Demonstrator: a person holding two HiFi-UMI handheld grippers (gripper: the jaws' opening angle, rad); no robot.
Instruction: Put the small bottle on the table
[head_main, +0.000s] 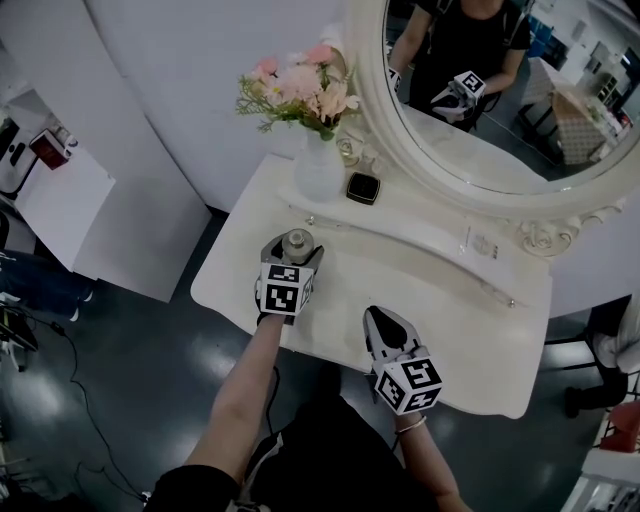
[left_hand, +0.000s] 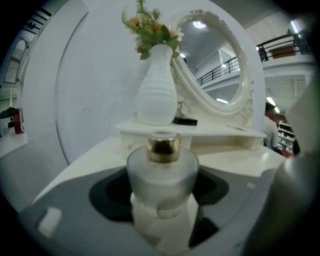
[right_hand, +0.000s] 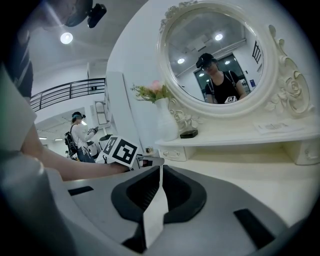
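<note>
The small bottle (head_main: 297, 243) is frosted glass with a gold cap (left_hand: 162, 146). My left gripper (head_main: 292, 256) is shut on the small bottle (left_hand: 161, 172), holding it upright over the left part of the white dressing table (head_main: 440, 310). Whether its base touches the tabletop is hidden. My right gripper (head_main: 381, 318) sits over the table's front edge, to the right of the left one, shut with nothing between its jaws. In the right gripper view the right gripper (right_hand: 159, 182) has its pads pressed together, and the left gripper's marker cube (right_hand: 120, 150) shows at the left.
A white vase (head_main: 320, 168) of pink flowers and a small black box (head_main: 363, 188) stand on the raised back shelf (head_main: 440, 225). Behind the shelf rises an oval mirror (head_main: 500, 110) with an ornate white frame. Dark floor surrounds the table.
</note>
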